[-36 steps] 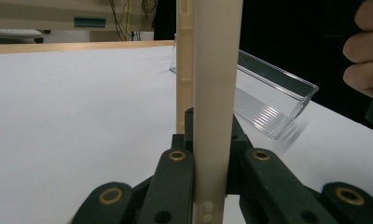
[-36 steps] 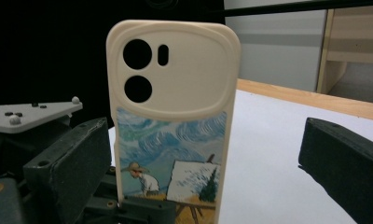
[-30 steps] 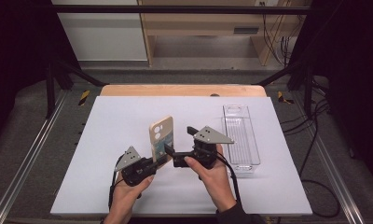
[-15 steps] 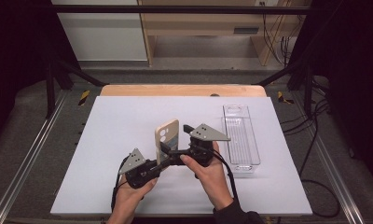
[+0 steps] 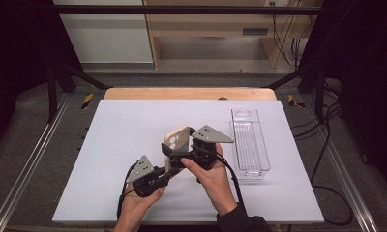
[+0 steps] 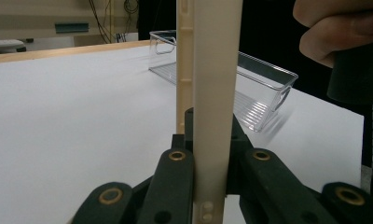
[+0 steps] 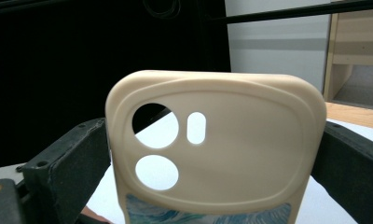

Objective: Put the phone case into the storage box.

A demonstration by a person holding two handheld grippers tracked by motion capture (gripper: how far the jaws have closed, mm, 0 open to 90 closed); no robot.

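Two pairs of tongs held one cream phone case (image 5: 176,145) above the near middle of the white desk (image 5: 124,130). We kept the left tongs (image 5: 166,170) clenched on the lower end of the case; in the left gripper view its thin edge (image 6: 212,116) stood upright between the black jaws, pinched from both sides. Our right tongs (image 5: 178,153) sat just right of the case, jaws at its two long edges; in the right gripper view the case (image 7: 217,149) showed its back with the camera holes, a dark jaw close against each side. We judged that a grasp across the width, though the pads' contact lay partly out of the picture.

Compared with a second earlier, we had brought the case nearer to us and to the right, and tipped it from fairly upright to leaning. Half a second back it was already part way there. The left tongs dropped lower and nearer along with it.

We took this as a handover or a reorientation still in progress, with both tongs sharing the load. A clear plastic tray (image 5: 249,142) lay empty to the far right, well apart from the case, and seemed the likely place for it.
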